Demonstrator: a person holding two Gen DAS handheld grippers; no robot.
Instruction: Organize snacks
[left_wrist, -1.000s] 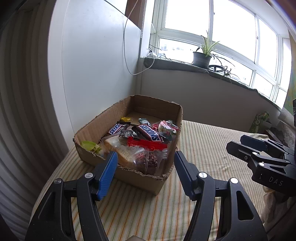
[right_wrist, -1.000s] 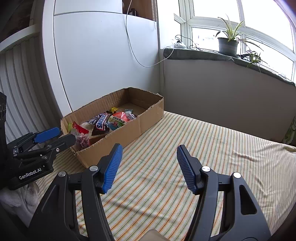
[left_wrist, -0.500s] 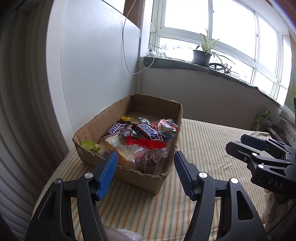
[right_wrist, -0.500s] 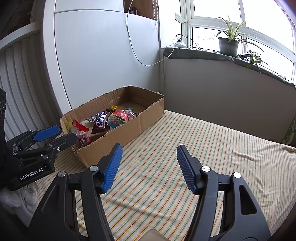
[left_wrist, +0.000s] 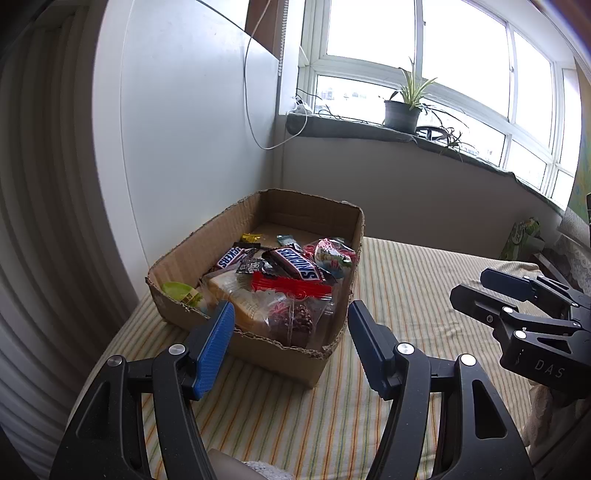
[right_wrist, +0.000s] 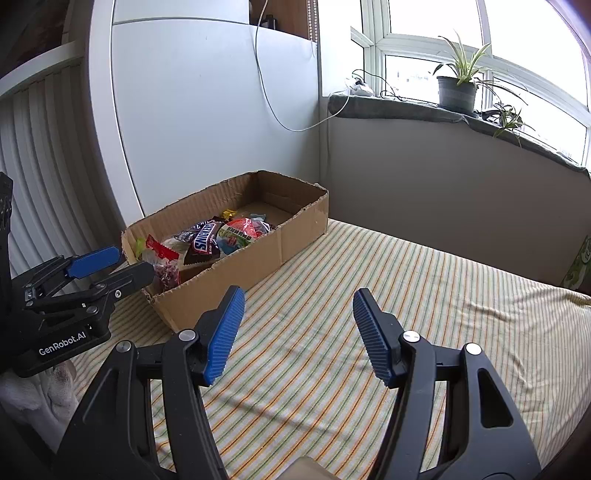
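A shallow cardboard box (left_wrist: 207, 243) (right_wrist: 295, 236) stands on the striped cloth by the white wall. It holds several snacks: Snickers bars (left_wrist: 301, 263) (right_wrist: 205, 240), a clear bag with a red top (left_wrist: 291, 288), a colourful round packet (left_wrist: 330, 254) and a green item (left_wrist: 177, 290). My left gripper (left_wrist: 290, 336) hangs open just before the box's near end, nothing between its blue pads. To the right of the box, my right gripper (right_wrist: 297, 328) is open over bare cloth, empty. Each gripper shows in the other's view: the right gripper (left_wrist: 480, 286) and the left gripper (right_wrist: 129, 264).
The striped cloth (right_wrist: 424, 302) runs wide to the right of the box. A grey sill (left_wrist: 369, 127) under the window carries a potted plant (left_wrist: 402, 107). A white cable (left_wrist: 255, 122) hangs down the wall. A green packet (left_wrist: 524, 232) lies at the far right edge.
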